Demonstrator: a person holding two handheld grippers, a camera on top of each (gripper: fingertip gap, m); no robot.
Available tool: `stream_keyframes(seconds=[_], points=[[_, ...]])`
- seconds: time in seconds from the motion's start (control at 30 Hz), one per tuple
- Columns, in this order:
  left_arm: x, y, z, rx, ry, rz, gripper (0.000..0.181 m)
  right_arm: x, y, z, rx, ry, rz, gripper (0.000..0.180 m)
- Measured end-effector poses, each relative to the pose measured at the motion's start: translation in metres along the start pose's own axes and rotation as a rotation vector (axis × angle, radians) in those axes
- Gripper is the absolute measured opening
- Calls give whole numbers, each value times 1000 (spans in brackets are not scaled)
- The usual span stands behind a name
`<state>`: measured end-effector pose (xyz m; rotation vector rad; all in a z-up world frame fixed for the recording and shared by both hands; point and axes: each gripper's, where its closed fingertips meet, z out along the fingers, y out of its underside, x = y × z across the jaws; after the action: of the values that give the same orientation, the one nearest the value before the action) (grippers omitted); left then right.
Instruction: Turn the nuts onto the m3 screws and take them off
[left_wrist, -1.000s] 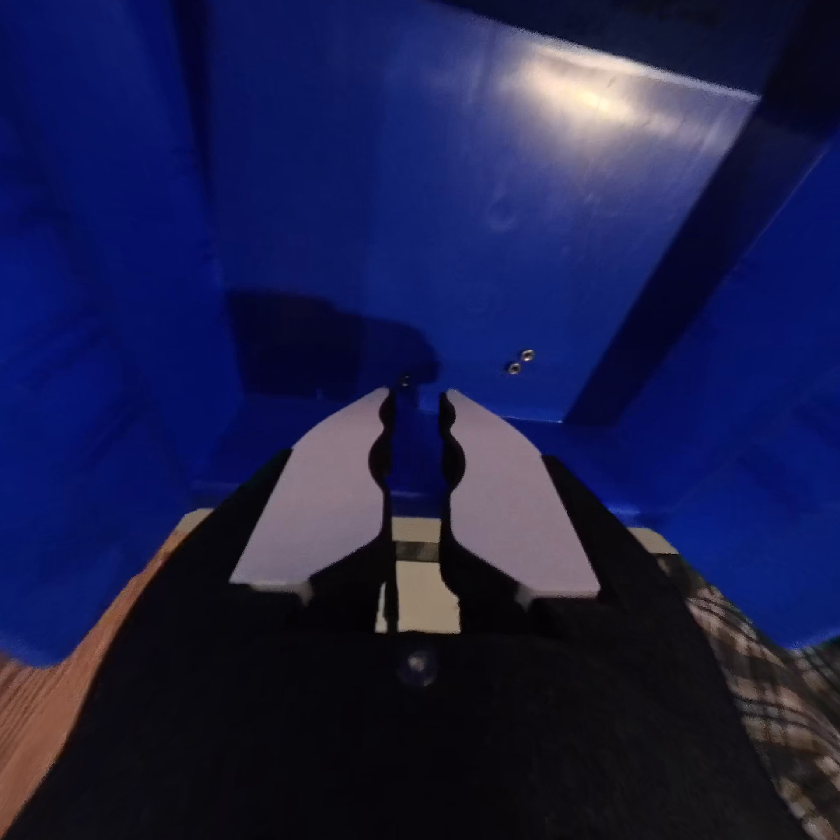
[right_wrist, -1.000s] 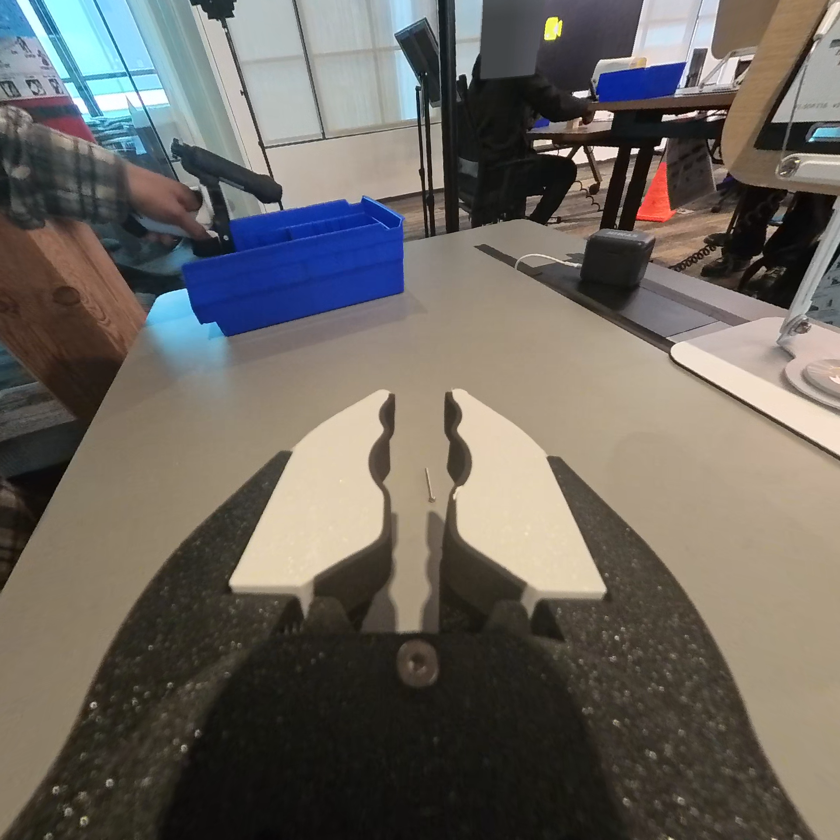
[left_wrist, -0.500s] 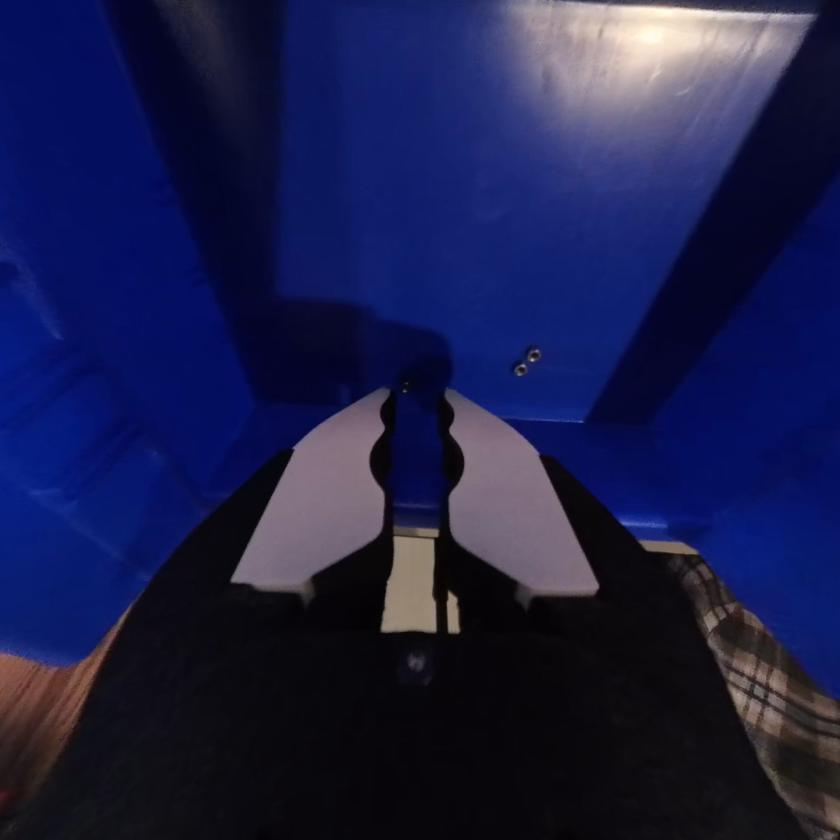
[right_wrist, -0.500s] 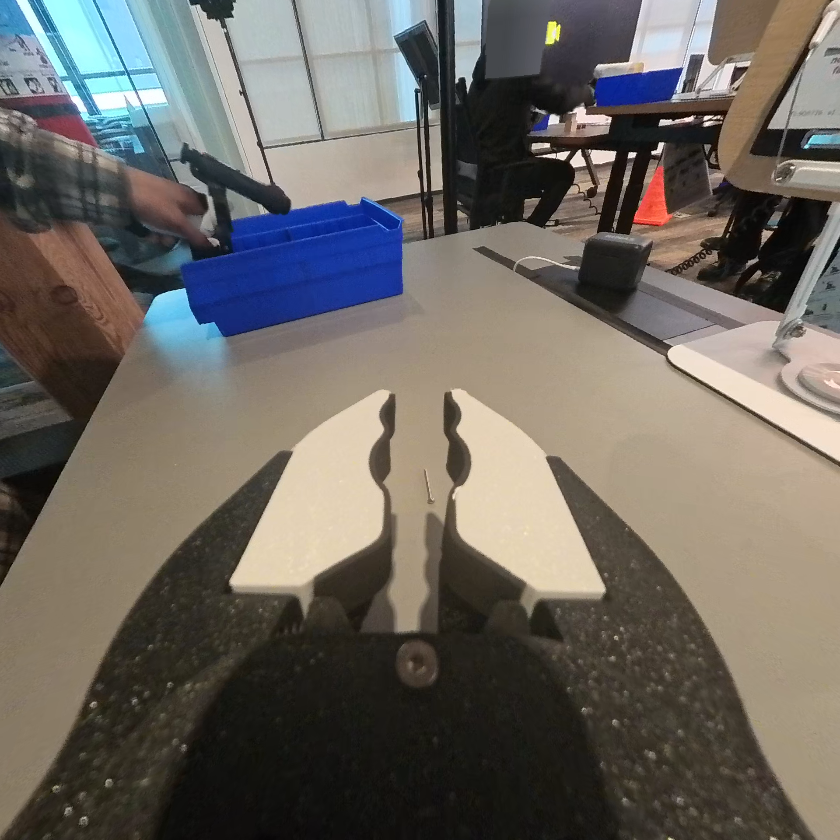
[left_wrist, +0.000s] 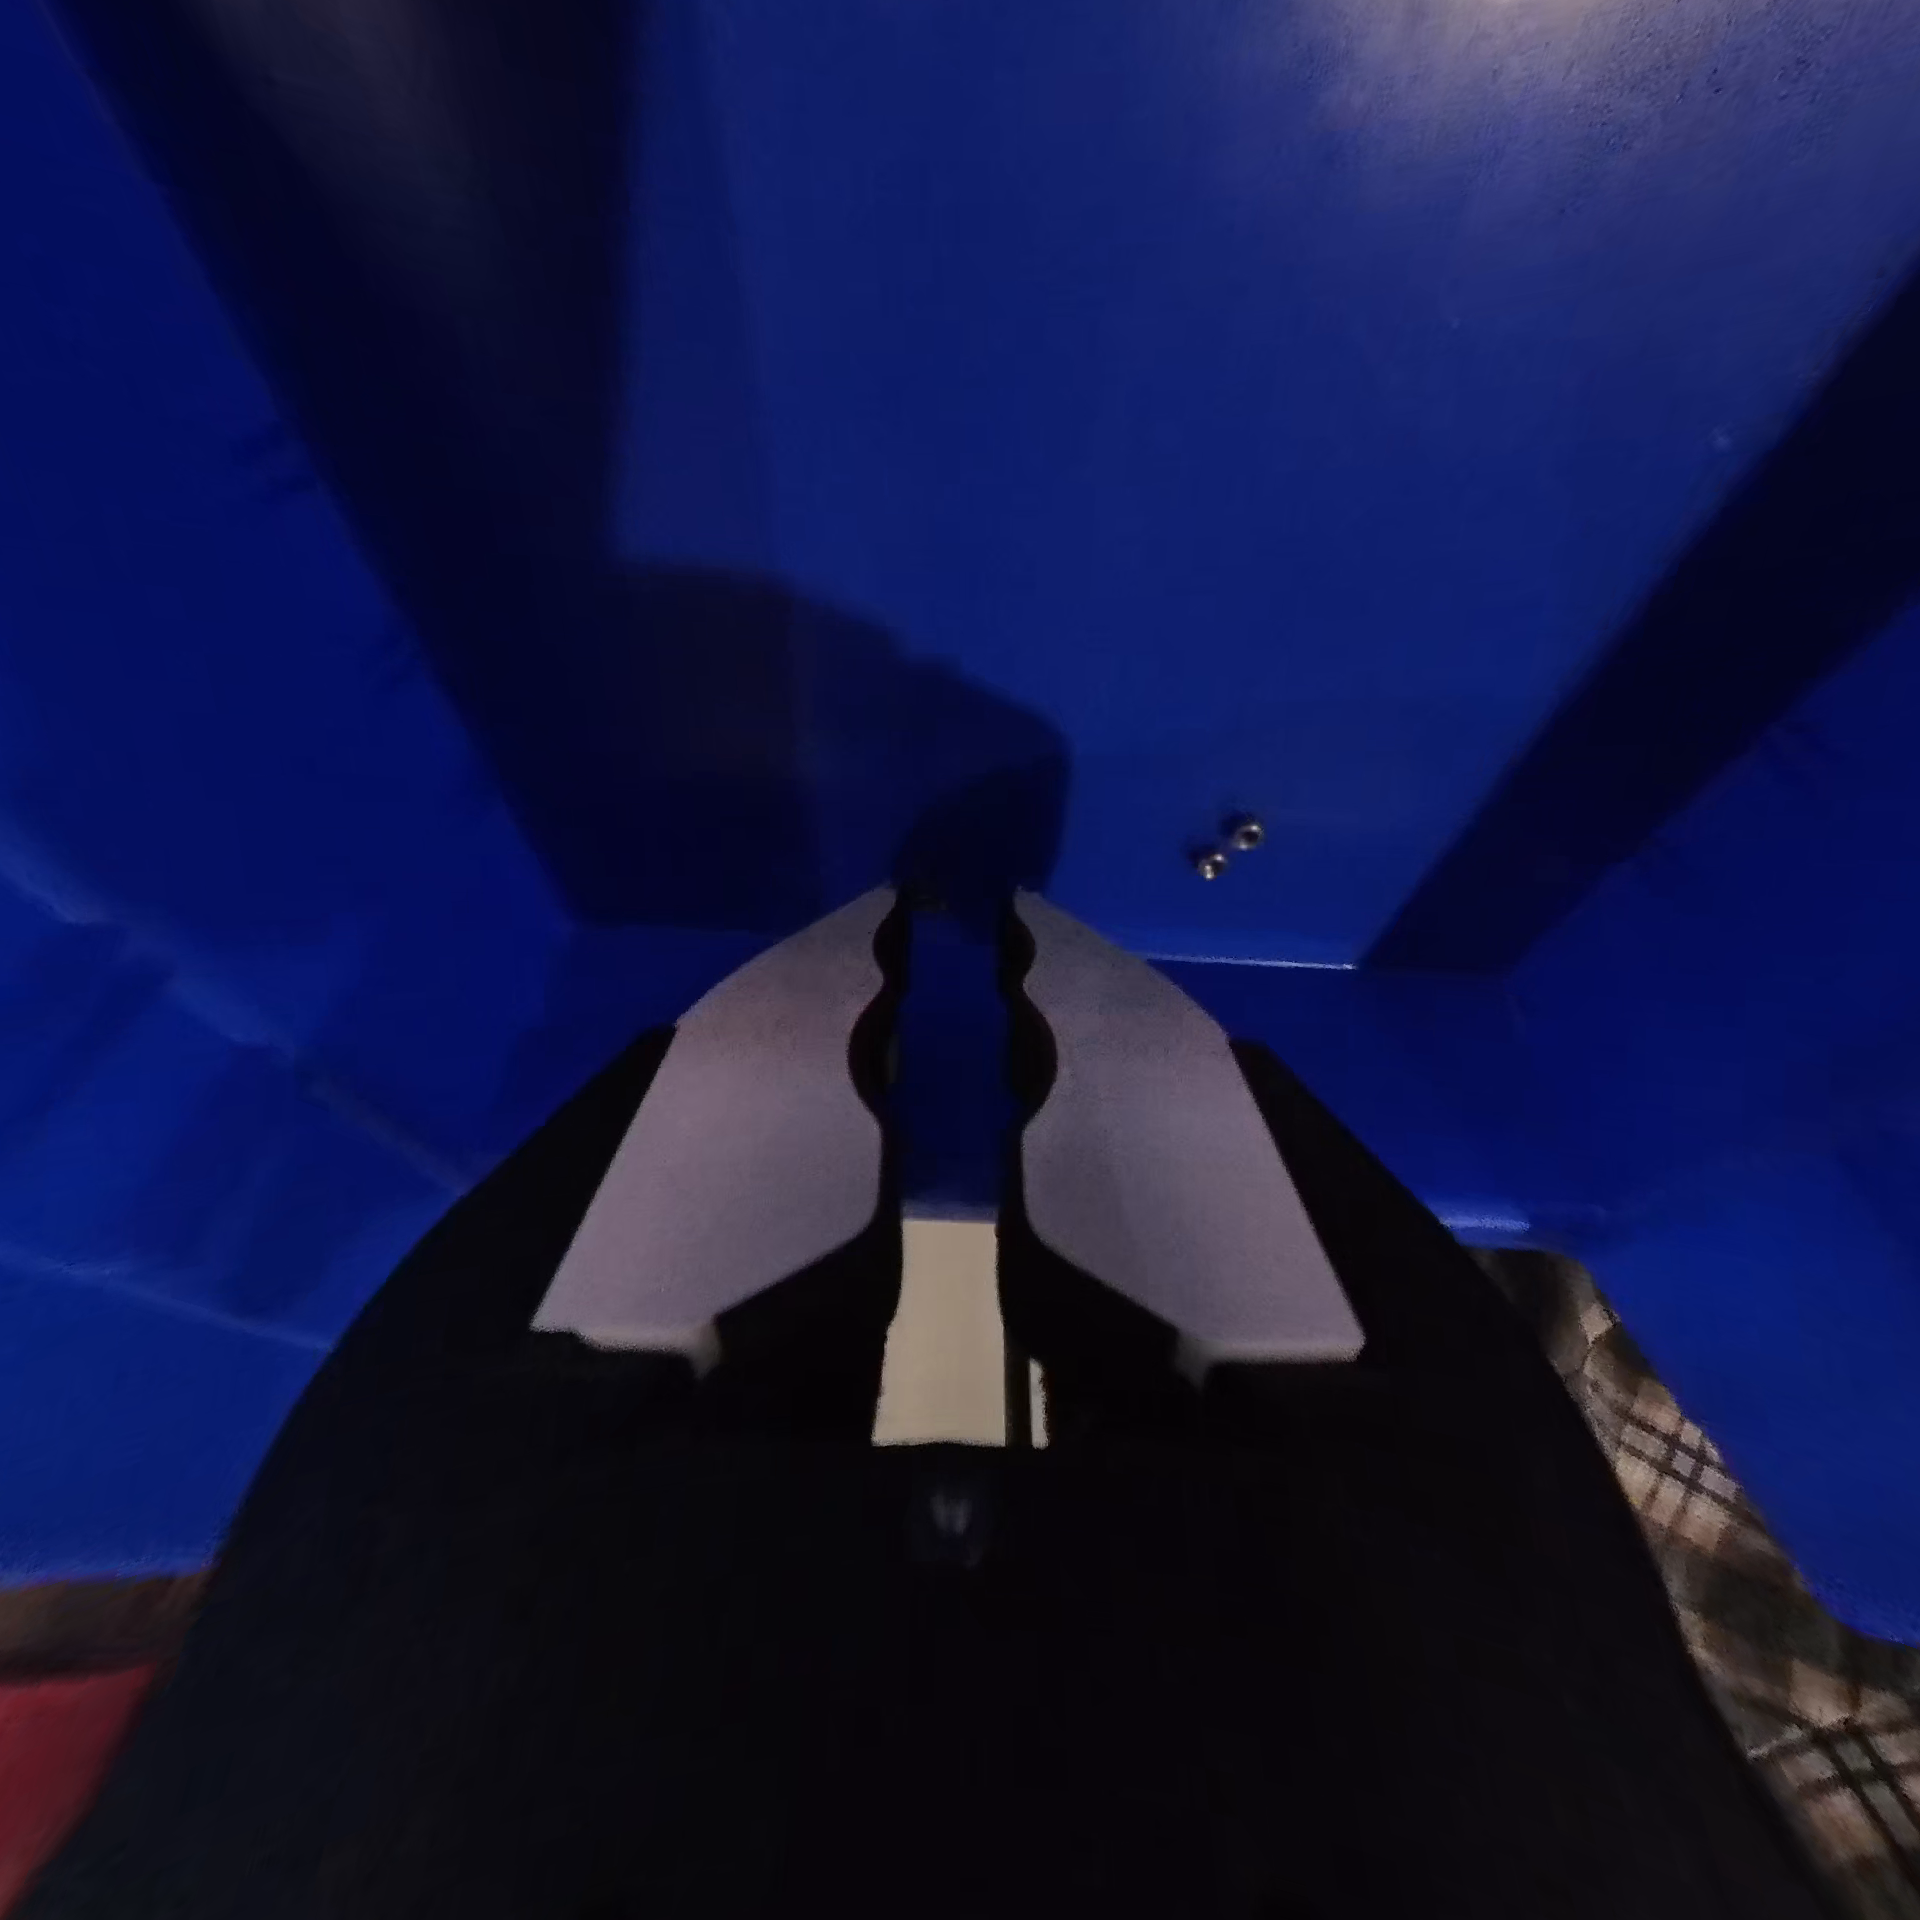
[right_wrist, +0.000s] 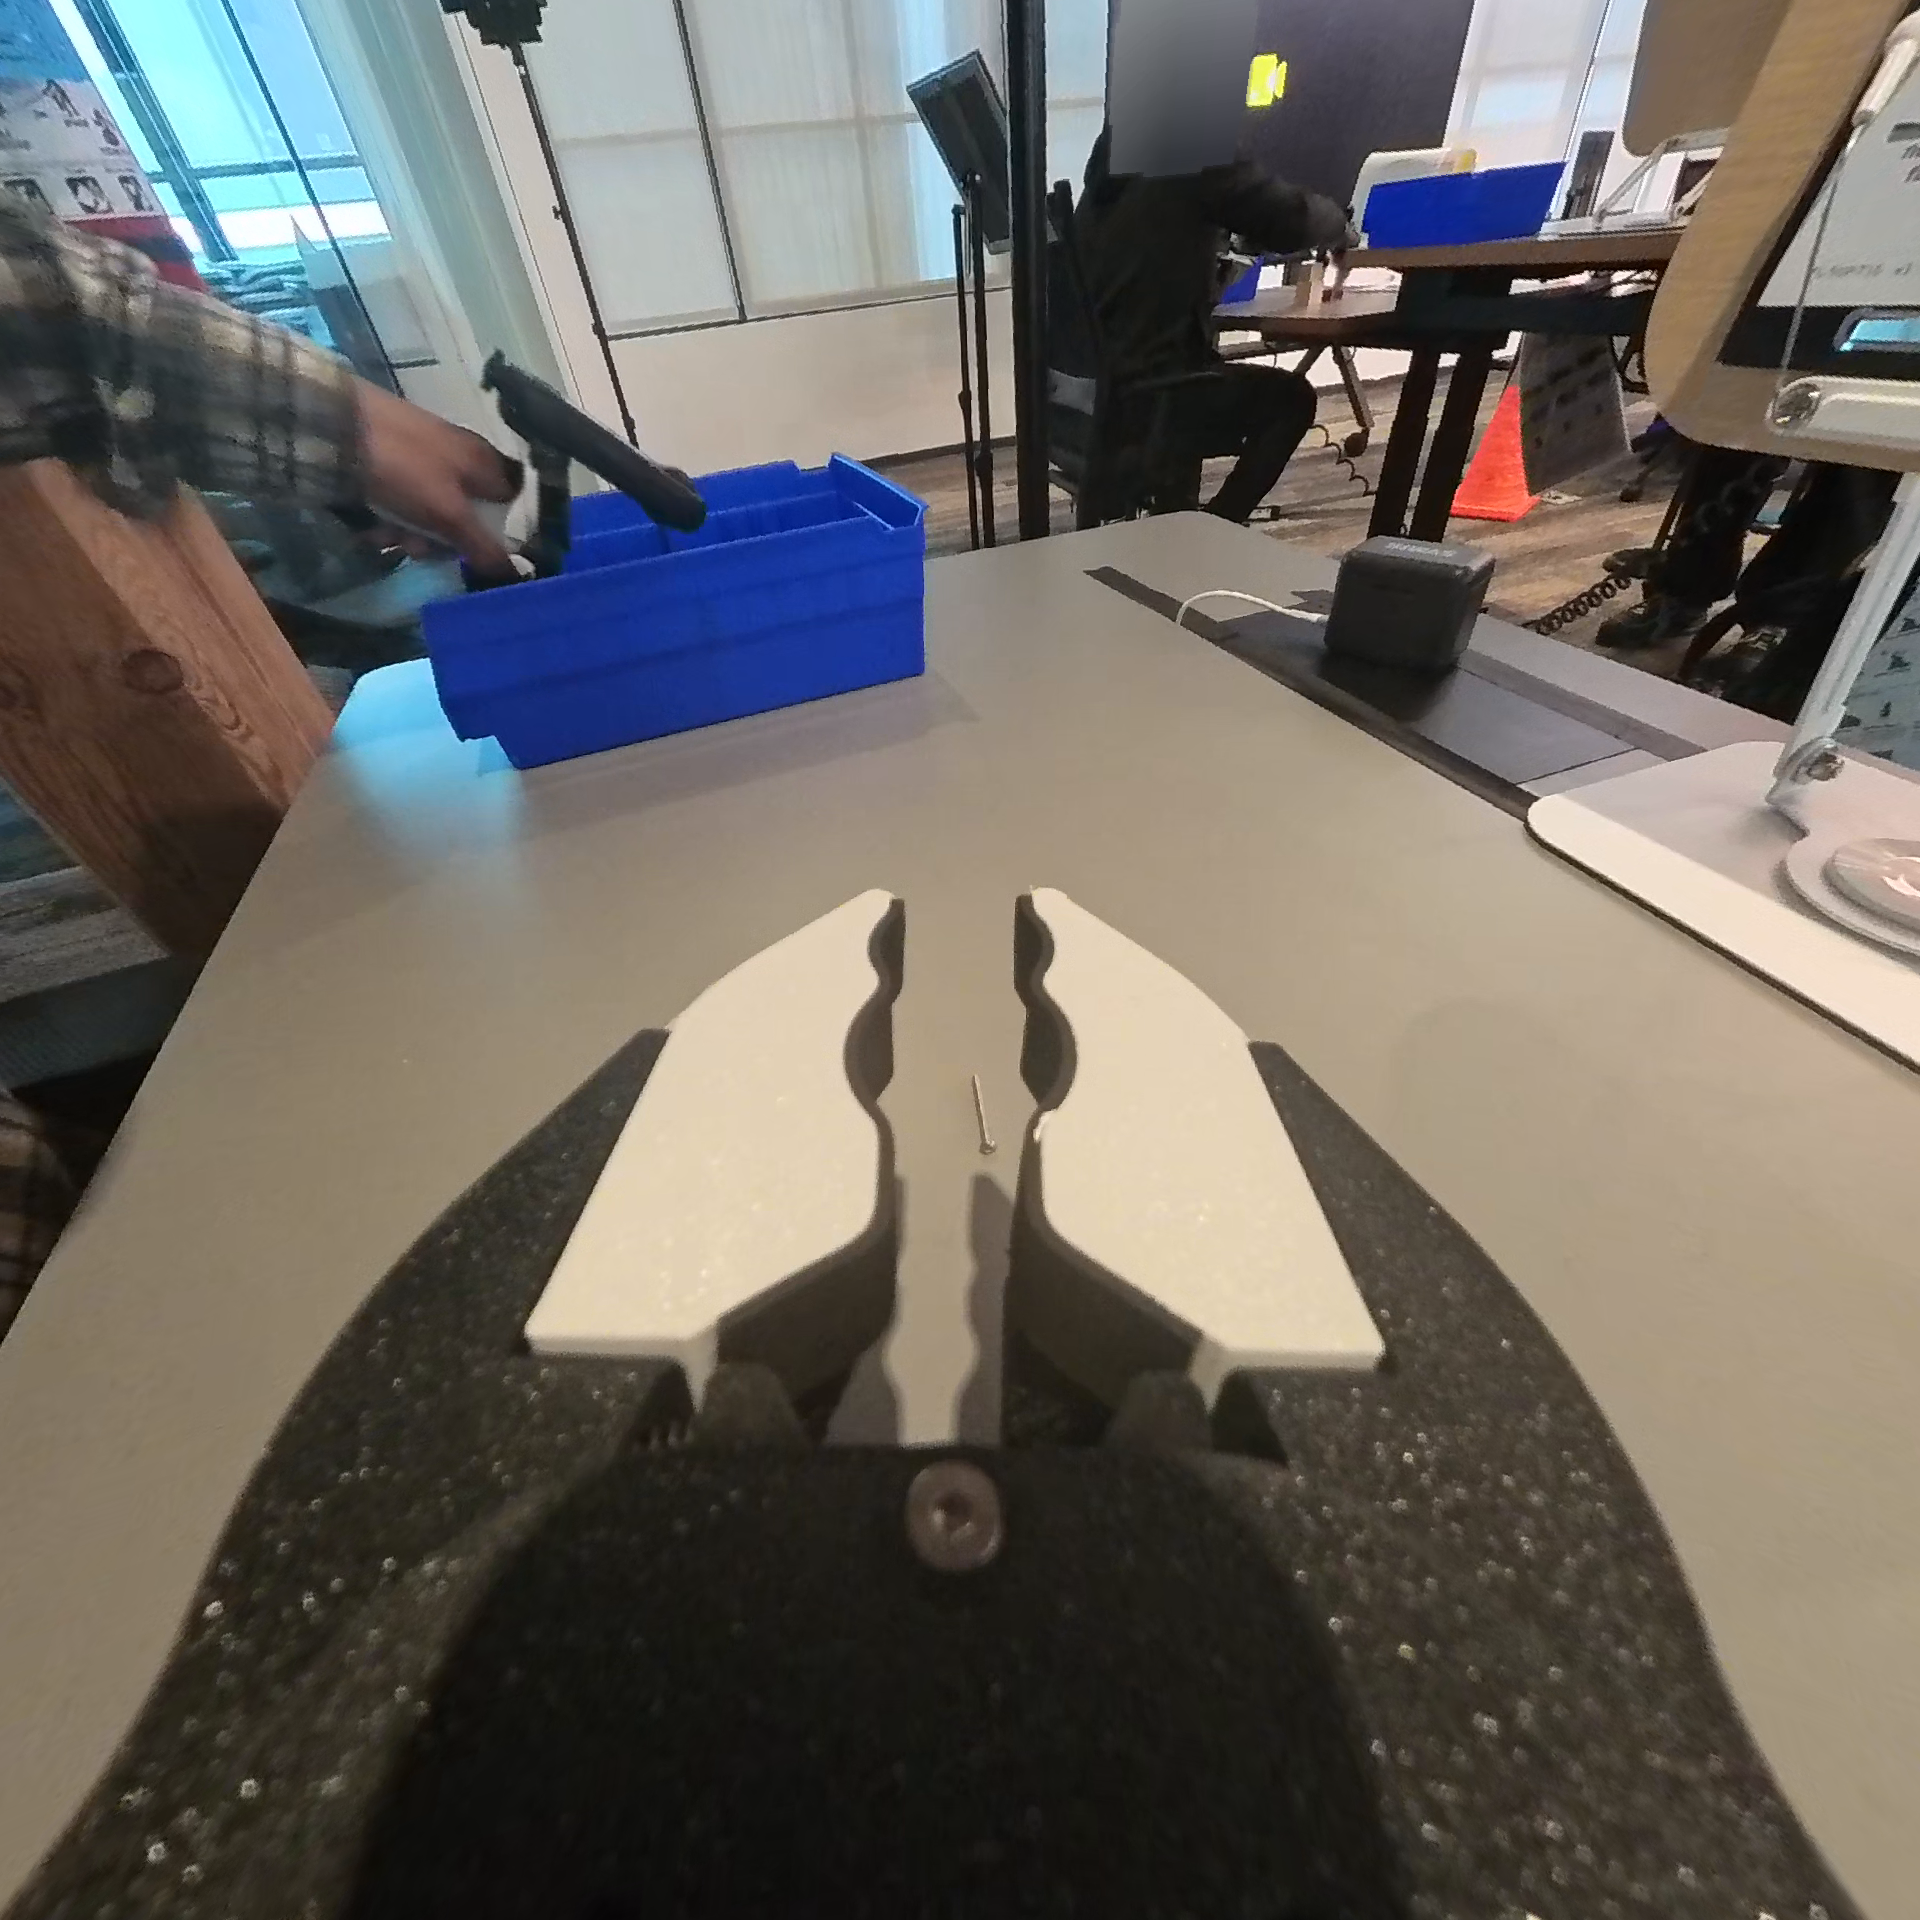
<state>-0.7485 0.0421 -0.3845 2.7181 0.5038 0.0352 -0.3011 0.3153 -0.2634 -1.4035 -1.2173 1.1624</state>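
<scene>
Risk is concentrated at the fingertips just now. Nearest in the right wrist view, the right gripper (right_wrist: 956, 904) is held low over the grey table (right_wrist: 1299, 831) with its jaws spread and nothing between them; a thin screw (right_wrist: 980, 1114) is seen lying loose on the tabletop in the gap between the two fingers, nearer the right one, untouched. Should the fingers be closed carelessly, the screw could be rolled or flicked aside rather than caught, being so slender and lying flat. Farther off, the blue bin (right_wrist: 707, 613) is seen at the far left of the table, and the left gripper (left_wrist: 954, 899) is reached down into one of its compartments, jaws parted with a narrow gap. A small dark speck sits right at its tips; whether that is a nut being pinched cannot be told. Two nuts (left_wrist: 1228, 847) lie together on the bin floor, just beside the tips to the right. Shadow is cast over the tips, so a nut could easily be missed, nudged away or dropped.
</scene>
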Motion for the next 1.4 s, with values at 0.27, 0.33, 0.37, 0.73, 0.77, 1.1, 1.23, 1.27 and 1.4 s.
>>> stream_keyframes(seconds=[0.27,0.33,0.37,0.73,0.77,1.1,1.23,1.27,1.4], points=[[0,0,1,-22,11,-4,13,-1,-1,0,1,-2,-1,20],[0,0,1,-25,11,-2,12,-1,0,0,0,-3,-1,20],[1,0,1,-26,11,1,12,-1,0,0,0,-3,0,20],[2,-1,1,-20,5,26,0,0,-1,0,3,2,0,20],[2,-1,1,-22,7,27,1,0,-1,0,2,2,0,20],[1,4,-5,-42,3,28,12,-7,-2,3,-3,-14,-14,20],[3,8,1,-87,4,27,14,-8,-3,3,-3,-18,-17,20],[3,7,1,-89,2,27,14,-8,-2,3,-3,-18,-17,20],[5,4,3,-93,3,30,16,-8,-1,4,-7,-22,-11,20]])
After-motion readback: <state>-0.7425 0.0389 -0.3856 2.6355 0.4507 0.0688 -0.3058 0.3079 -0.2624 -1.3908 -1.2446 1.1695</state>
